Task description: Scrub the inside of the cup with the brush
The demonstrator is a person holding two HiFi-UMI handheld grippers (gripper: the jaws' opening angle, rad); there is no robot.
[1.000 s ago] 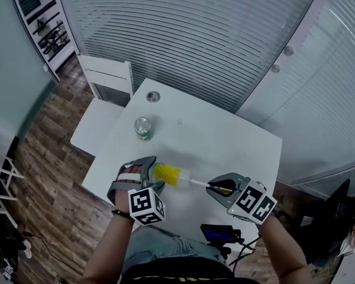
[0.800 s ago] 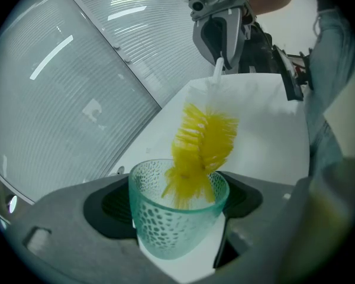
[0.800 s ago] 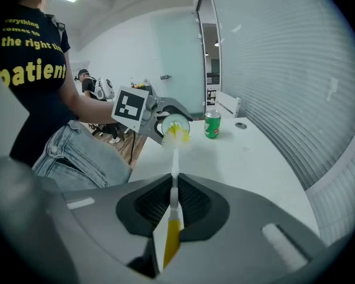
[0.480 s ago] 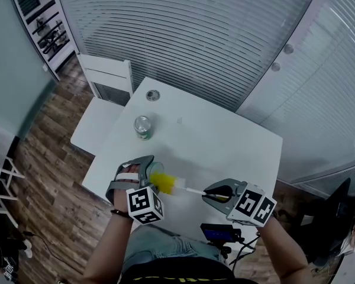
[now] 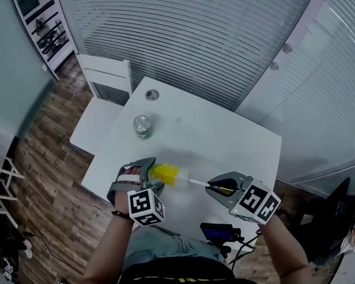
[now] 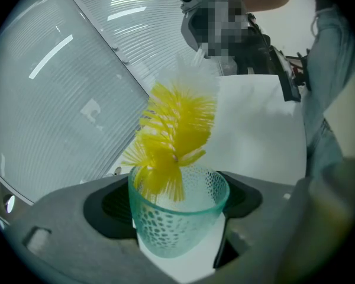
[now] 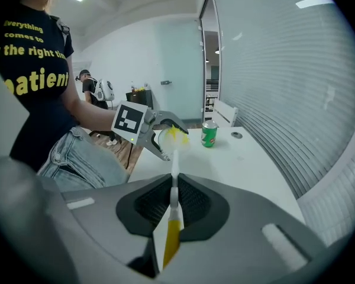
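Note:
A translucent green dotted cup (image 6: 176, 220) sits between the jaws of my left gripper (image 6: 178, 215), which is shut on it, mouth pointing away from the camera. The yellow bristle head of the brush (image 6: 173, 134) has its tip inside the cup's mouth and most of its length outside. My right gripper (image 7: 174, 205) is shut on the brush's thin white and yellow handle (image 7: 171, 229). In the head view the left gripper (image 5: 145, 174) and right gripper (image 5: 217, 187) face each other over the table's front edge, with the brush (image 5: 168, 174) spanning between them.
On the white table (image 5: 231, 141) a green drink can (image 5: 142, 127) stands at the back left, with a small round cap (image 5: 152, 95) behind it. A white chair (image 5: 104, 96) stands at the table's left. A dark device (image 5: 220, 234) sits by my lap.
The brush head went deeper into the cup half a second ago and has since come back out to about where it was. Both grippers dipped slightly, then rose again.

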